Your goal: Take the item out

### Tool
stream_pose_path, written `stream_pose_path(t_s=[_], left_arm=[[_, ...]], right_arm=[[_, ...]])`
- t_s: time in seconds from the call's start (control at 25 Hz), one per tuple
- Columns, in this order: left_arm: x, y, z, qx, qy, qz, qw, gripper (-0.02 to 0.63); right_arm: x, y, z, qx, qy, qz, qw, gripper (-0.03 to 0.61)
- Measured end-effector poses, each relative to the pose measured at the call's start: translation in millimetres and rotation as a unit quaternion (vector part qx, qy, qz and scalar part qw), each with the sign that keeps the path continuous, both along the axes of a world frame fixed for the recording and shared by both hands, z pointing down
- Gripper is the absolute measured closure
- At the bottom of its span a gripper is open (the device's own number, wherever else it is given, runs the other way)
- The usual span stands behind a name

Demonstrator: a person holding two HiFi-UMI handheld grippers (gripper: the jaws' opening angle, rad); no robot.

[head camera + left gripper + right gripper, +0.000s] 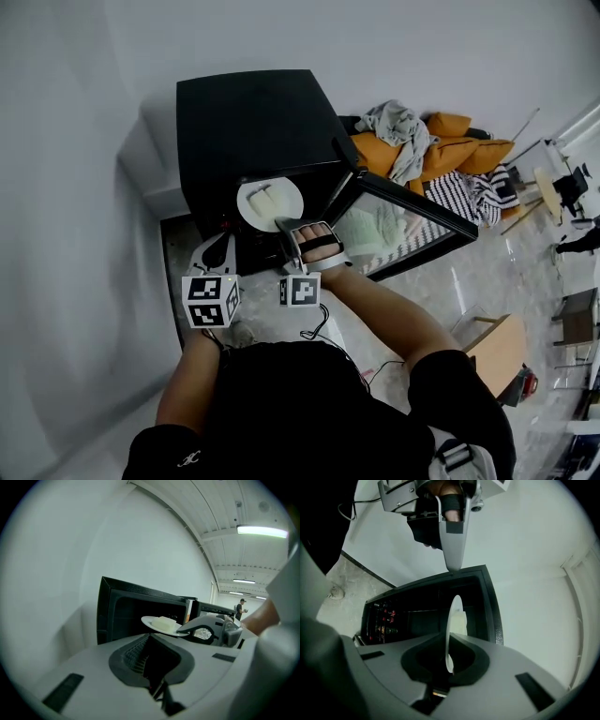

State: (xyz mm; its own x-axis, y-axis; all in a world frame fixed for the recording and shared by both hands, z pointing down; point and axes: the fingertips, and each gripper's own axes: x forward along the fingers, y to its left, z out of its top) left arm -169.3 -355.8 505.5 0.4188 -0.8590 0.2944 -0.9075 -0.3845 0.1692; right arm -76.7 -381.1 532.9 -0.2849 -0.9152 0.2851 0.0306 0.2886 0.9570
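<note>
Right gripper: jaws clamped on the near rim of the plate, which stands edge-on between them.
Plate: white, carrying pale food blocks, held just outside the microwave cavity mouth.
Microwave door: swung open to the right.
Left gripper: jaws together, empty, just left of the plate.

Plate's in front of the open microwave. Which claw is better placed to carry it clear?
Right. The right claw is shut on the plate rim, just outside the open microwave. The left claw holds nothing and sits back from the plate.
</note>
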Motion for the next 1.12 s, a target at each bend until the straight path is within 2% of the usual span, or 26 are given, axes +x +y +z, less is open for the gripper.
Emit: stream_pose_path(t_s=[0.2, 0.6, 0.8, 1.12], left_arm=[[9.8, 23.7, -5.4, 0.0, 0.0, -0.029, 0.9996, 0.606], [43.1, 76.9, -12.1, 0.01, -0.011, -0.073, 0.9972, 0.606], [57.9, 118.7, -11.0, 0.007, 0.0, -0.121, 0.9926, 0.606], [120.0, 200.2, -9.6, 0.01, -0.021, -0.127, 0.9916, 0.606]], right_arm=[[10.0, 23.3, -5.6, 0.001, 0.008, -0.03, 1.0, 0.552], [50.8, 75.0, -12.1, 0.003, -0.005, -0.056, 0.998, 0.552], [83.2, 114.8, -17.4, 0.006, -0.016, -0.067, 0.998, 0.552], [120.1, 173.0, -25.3, 0.018, -0.022, -0.1, 0.995, 0.552]])
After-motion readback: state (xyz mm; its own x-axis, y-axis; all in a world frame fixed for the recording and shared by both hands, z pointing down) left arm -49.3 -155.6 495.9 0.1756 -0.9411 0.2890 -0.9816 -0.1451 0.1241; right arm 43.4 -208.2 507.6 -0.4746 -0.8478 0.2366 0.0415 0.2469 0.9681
